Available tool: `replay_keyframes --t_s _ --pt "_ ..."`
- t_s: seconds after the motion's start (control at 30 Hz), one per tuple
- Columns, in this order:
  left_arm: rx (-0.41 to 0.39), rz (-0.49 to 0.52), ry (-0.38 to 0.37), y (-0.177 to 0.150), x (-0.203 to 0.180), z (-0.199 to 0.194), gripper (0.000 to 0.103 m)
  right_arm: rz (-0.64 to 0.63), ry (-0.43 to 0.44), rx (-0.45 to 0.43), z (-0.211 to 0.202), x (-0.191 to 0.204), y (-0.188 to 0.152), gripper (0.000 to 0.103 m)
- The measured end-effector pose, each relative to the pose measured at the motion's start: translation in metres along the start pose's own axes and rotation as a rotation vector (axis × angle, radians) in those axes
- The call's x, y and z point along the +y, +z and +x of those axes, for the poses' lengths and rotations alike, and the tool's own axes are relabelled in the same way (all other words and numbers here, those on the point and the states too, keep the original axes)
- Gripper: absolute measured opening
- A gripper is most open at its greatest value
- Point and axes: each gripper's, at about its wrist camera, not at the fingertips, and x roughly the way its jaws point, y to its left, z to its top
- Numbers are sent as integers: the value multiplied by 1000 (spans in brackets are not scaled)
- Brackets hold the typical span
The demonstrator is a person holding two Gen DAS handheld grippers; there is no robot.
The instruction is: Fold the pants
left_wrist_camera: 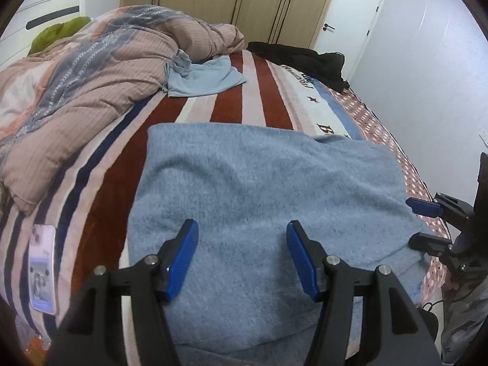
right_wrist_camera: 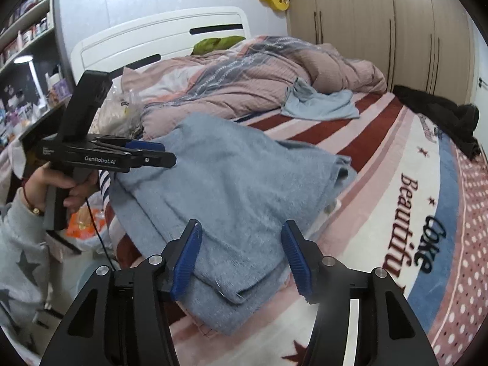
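Observation:
The pants (left_wrist_camera: 259, 183) are a grey-blue fleecy garment, folded into a thick rectangle on the striped blanket (left_wrist_camera: 231, 106) near the bed's front edge. My left gripper (left_wrist_camera: 242, 225) is open just above their near part, nothing between its blue pads. In the right wrist view the pants (right_wrist_camera: 228, 183) show stacked layers with a fold at the near corner. My right gripper (right_wrist_camera: 241, 225) is open over that corner, its pads apart from the cloth. The left gripper (right_wrist_camera: 166, 153), held by a hand, hovers at the pants' left side. The right gripper (left_wrist_camera: 414, 221) stands open at their right edge.
A crumpled pink and grey quilt (left_wrist_camera: 91, 70) fills the head of the bed. A light blue garment (left_wrist_camera: 201, 76) and a black garment (left_wrist_camera: 305, 58) lie farther back. A phone (left_wrist_camera: 42, 274) rests near the left bed edge. Wardrobes (left_wrist_camera: 244, 0) and a door (left_wrist_camera: 347, 18) stand beyond.

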Motion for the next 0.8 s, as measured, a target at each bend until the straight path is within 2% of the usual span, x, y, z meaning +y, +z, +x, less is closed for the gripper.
replay_keyframes --t_s 0.37,0.53,0.7,0.8 --pt "-23 23 51 -2 -20 -11 61 14 -6 -8 -6 -5 -7 52" --pt "-84 60 64 -6 -46 -33 68 36 -18 -54 -27 -11 -8 52" --pt "-157 87 82 -12 -81 -57 74 35 -79 -119 -65 -19 -19 59" --pt "-217 105 97 -21 -106 -75 83 39 -119 -159 -96 -26 -32 61"
